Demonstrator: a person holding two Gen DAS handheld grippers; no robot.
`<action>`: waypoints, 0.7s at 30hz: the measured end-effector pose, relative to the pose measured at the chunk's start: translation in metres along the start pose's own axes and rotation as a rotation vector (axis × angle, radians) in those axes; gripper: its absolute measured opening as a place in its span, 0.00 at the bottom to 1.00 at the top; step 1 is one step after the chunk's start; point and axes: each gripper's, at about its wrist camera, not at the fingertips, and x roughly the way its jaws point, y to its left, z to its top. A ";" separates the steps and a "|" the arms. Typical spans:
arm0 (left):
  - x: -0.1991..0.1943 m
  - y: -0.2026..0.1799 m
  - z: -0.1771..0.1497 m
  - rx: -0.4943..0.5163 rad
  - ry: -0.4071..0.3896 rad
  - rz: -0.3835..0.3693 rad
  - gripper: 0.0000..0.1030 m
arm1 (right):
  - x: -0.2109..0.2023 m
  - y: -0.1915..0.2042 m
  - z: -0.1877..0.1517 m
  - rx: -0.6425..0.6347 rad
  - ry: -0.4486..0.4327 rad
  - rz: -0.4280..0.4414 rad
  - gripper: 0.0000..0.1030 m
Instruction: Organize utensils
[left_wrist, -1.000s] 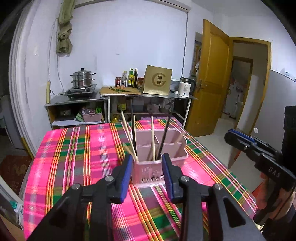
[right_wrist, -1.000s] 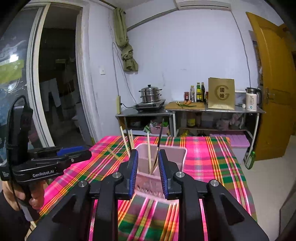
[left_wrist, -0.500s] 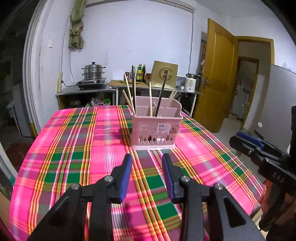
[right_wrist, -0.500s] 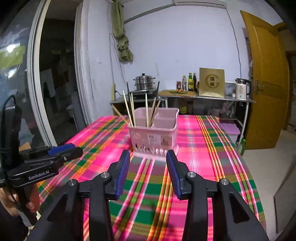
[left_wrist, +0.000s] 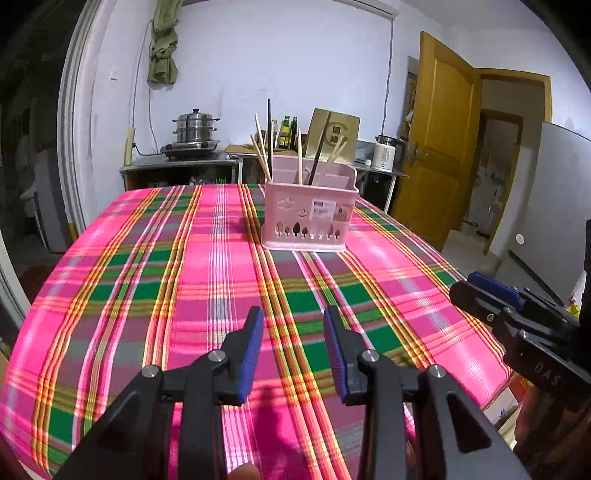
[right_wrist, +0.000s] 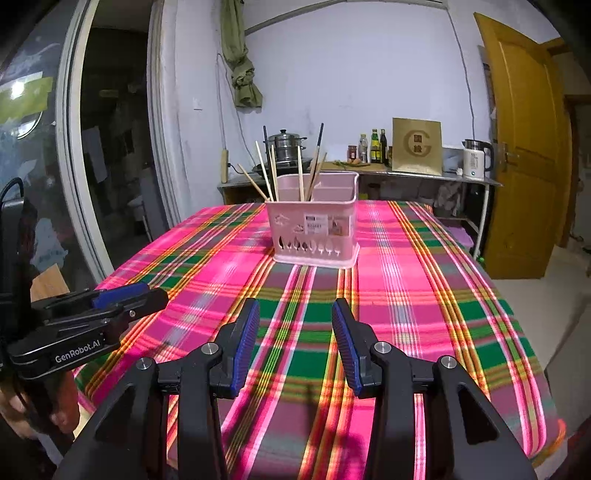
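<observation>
A pink utensil caddy (left_wrist: 309, 216) (right_wrist: 314, 229) stands upright on the far half of the plaid tablecloth (left_wrist: 207, 280) (right_wrist: 406, 280). Several wooden and dark chopsticks (left_wrist: 300, 160) (right_wrist: 300, 171) stand in it. My left gripper (left_wrist: 293, 354) is open and empty, low over the near part of the table, well short of the caddy. My right gripper (right_wrist: 295, 347) is open and empty, also near the front edge. Each gripper shows in the other's view: the right one at the right edge (left_wrist: 491, 299), the left one at the left edge (right_wrist: 122, 302).
The table's right edge (left_wrist: 476, 295) and near edge drop off to the floor. Behind the table stand a metal shelf with a steamer pot (left_wrist: 194, 127), bottles (right_wrist: 375, 147), a brown box (right_wrist: 416, 147) and a kettle (right_wrist: 474, 159). A yellow door (right_wrist: 524, 147) stands open at right.
Both grippers have pulled back and down from the caddy toward the table's near edge. The caddy now looks farther off. Both jaws have opened slightly wider.
</observation>
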 end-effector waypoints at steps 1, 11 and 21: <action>-0.001 0.000 -0.002 -0.004 0.001 0.001 0.34 | -0.001 0.000 -0.002 0.001 0.001 -0.003 0.41; -0.005 -0.004 -0.011 -0.008 -0.003 0.003 0.34 | -0.008 0.006 -0.011 -0.023 -0.005 -0.024 0.41; -0.002 -0.007 -0.011 -0.004 -0.001 -0.004 0.34 | -0.009 0.007 -0.010 -0.022 -0.006 -0.024 0.41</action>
